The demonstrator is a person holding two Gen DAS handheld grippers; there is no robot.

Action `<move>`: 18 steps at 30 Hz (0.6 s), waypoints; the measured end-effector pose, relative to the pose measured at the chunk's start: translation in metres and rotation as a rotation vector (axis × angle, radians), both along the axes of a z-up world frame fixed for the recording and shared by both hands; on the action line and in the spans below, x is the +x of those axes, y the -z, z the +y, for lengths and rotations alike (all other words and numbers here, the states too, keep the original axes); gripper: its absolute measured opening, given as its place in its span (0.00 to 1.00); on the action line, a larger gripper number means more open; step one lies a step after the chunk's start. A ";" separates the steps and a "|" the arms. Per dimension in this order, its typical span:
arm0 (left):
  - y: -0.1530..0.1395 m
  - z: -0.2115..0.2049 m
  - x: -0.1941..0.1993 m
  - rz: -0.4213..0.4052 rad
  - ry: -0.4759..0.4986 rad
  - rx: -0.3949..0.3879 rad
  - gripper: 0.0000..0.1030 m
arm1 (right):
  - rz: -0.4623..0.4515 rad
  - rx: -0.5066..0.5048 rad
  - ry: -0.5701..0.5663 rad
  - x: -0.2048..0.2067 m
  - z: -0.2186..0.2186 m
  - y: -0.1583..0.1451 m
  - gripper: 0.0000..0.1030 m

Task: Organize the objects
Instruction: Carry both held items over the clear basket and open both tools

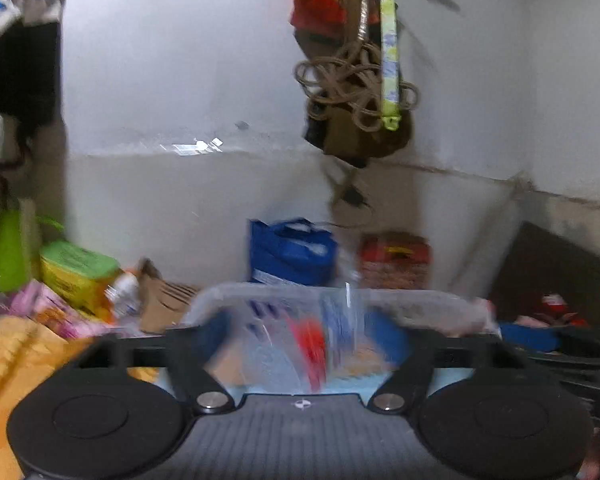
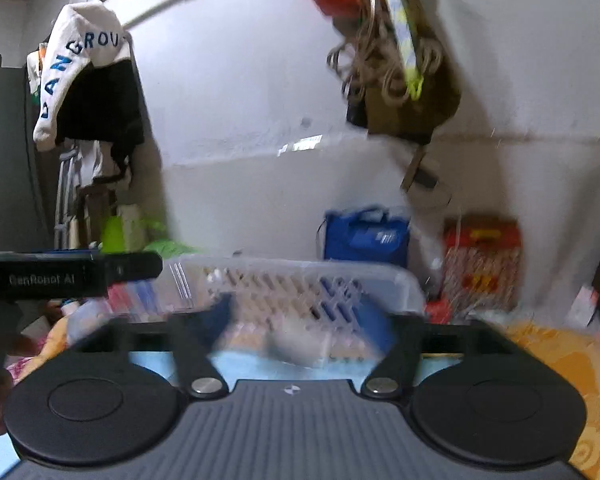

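**Both grippers free above the clear bin**

Evidently nothing is held: the left gripper (image 1: 306, 336) and the right gripper (image 2: 300, 320) each spread their blue fingers (image 1: 220, 330) wide, with only blurred bin contents showing between them. The clear plastic bin (image 1: 340, 300) sits just ahead, on an orange quilt (image 1: 16, 360), packed with packets; loose boxes crowd the quilt's left edge. A good next pick would favour one separate item, approached squarely, fingers closing only once it is centred.
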State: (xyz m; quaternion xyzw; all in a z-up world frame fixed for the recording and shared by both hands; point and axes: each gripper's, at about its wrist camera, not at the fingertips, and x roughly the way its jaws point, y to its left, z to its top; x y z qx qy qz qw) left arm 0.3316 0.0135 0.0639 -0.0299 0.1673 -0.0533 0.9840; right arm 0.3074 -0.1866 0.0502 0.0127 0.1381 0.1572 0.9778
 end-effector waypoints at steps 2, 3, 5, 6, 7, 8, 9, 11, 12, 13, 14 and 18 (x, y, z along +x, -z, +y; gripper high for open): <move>0.003 0.001 -0.004 -0.033 -0.023 0.011 1.00 | -0.054 -0.007 0.036 -0.019 -0.003 -0.007 1.00; 0.003 0.003 -0.007 -0.038 -0.022 0.006 1.00 | -0.041 -0.001 0.056 -0.028 -0.006 -0.011 1.00; 0.001 0.007 -0.021 -0.060 -0.015 0.003 1.00 | -0.007 0.071 0.070 -0.056 -0.023 -0.013 1.00; 0.001 0.009 -0.033 -0.067 -0.005 0.007 1.00 | 0.001 0.112 0.054 -0.070 -0.032 -0.010 1.00; 0.002 0.010 -0.043 -0.067 0.015 0.012 1.00 | 0.019 0.131 0.038 -0.083 -0.040 -0.006 1.00; 0.003 0.010 -0.052 -0.044 0.032 0.017 1.00 | 0.037 0.136 0.040 -0.096 -0.045 0.000 1.00; 0.005 0.010 -0.061 -0.010 0.034 0.013 1.00 | 0.048 0.143 0.055 -0.108 -0.051 0.008 1.00; 0.010 0.009 -0.083 0.011 0.039 -0.003 1.00 | 0.078 0.134 0.055 -0.129 -0.057 0.023 1.00; 0.012 0.008 -0.092 0.007 0.035 -0.002 1.00 | 0.091 0.121 0.055 -0.133 -0.057 0.026 1.00; 0.016 0.004 -0.104 0.005 0.025 0.002 1.00 | 0.096 0.105 0.056 -0.139 -0.057 0.030 1.00; 0.020 0.000 -0.114 0.003 0.022 0.008 1.00 | 0.085 0.090 0.058 -0.143 -0.057 0.030 1.00; 0.033 -0.024 -0.143 -0.007 0.034 0.075 1.00 | 0.057 0.091 0.104 -0.150 -0.067 0.030 1.00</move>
